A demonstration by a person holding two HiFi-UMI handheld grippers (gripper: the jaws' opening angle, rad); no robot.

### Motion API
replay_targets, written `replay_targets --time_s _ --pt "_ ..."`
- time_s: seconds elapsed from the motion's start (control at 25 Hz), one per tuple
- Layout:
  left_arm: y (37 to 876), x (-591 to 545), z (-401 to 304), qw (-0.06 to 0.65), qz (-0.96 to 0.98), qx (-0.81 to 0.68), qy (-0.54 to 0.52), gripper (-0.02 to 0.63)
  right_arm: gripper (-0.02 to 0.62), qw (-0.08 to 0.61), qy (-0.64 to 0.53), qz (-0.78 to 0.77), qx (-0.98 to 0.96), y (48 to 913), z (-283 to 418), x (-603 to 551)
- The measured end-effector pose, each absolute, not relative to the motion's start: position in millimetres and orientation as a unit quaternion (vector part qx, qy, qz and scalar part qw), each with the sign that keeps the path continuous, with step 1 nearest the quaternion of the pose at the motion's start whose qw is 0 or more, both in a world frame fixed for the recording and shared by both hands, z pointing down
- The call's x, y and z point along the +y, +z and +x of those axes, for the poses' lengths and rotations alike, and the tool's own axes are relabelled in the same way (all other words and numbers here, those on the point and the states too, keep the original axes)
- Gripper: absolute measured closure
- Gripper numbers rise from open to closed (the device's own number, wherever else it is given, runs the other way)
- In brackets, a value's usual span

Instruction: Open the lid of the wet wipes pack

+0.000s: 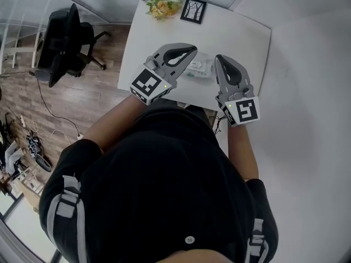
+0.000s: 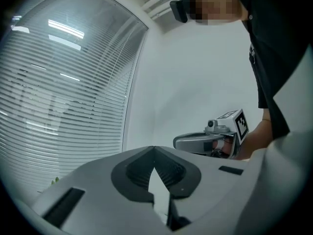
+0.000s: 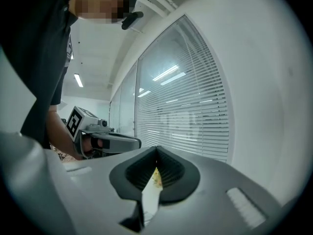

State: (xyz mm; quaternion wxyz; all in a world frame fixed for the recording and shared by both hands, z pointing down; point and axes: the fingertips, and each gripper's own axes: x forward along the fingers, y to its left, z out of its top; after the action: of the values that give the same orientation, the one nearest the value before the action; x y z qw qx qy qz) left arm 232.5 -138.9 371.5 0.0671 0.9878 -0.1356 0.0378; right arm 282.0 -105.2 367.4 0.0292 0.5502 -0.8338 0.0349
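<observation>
The wet wipes pack (image 1: 199,68), white with a pale lid, lies on the white table (image 1: 241,34) and is seen only in the head view, partly hidden by the two grippers above it. Whether its lid is up I cannot tell. My left gripper (image 1: 192,49) hangs over the pack's left end, jaws shut with nothing between them (image 2: 154,149). My right gripper (image 1: 219,58) hangs over the pack's right end, also shut and empty (image 3: 156,150). Both gripper views look level at window blinds and walls, and each shows the other gripper (image 2: 208,141) (image 3: 110,142), not the pack.
At the table's far edge stand a small bunch of flowers (image 1: 162,6) and a black picture frame (image 1: 193,10). A black office chair (image 1: 66,43) stands on the wooden floor to the left. A white wall runs along the right.
</observation>
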Motion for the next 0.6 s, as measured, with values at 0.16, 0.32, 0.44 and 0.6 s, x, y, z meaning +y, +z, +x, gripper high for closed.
replay_targets --time_s 0.16,0.32,0.44,0.6 --pt "363.5 -139.2 233.0 0.05 0.989 -0.134 0.041 0.598 0.584 0.019 0.023 0.547 -0.836 349.8 277.8 -107.8" --pt "362.4 -137.2 234.7 0.045 0.99 -0.126 0.046 0.598 0.584 0.032 0.024 0.544 -0.838 354.6 278.7 -109.5" --pt "361.4 -137.2 235.5 0.048 0.99 -0.126 0.047 0.598 0.584 0.033 0.029 0.544 -0.838 354.5 278.3 -109.3" --pt "355.7 -137.4 236.2 0.044 0.99 -0.124 0.043 0.598 0.584 0.034 0.029 0.542 -0.839 351.5 277.3 -108.7"
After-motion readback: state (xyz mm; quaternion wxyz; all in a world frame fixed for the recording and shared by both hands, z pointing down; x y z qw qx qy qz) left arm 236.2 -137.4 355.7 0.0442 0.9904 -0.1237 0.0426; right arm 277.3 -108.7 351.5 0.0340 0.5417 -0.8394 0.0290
